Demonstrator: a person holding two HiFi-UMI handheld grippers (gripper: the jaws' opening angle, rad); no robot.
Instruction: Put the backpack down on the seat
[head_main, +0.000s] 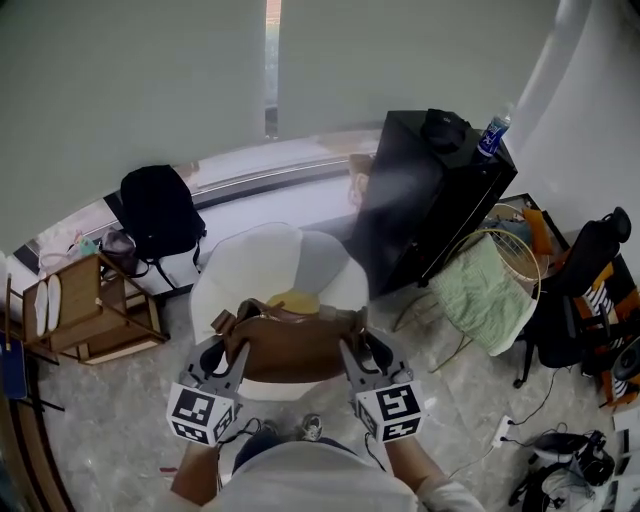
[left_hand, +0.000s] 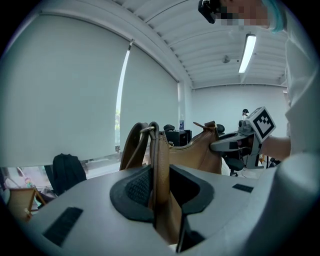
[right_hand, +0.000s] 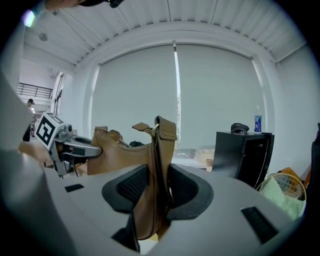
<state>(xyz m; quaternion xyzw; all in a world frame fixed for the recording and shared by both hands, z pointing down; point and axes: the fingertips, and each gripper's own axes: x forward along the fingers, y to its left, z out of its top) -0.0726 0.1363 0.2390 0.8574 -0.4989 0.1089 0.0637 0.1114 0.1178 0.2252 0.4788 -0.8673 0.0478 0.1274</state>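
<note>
Brown leather backpack (head_main: 290, 348), upright with strap ends raised, above near edge of round white seat (head_main: 250, 262); contact unclear.

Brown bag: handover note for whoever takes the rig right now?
Left hand-held gripper: shut on the brown bag at its left end.
Right hand-held gripper: shut on its right end.
Bag: hangs level between both, over the white seat; can't tell if it touches.
Done: bag gripped, positioned over the seat.
Left: lower it onto the seat, open both.
</note>
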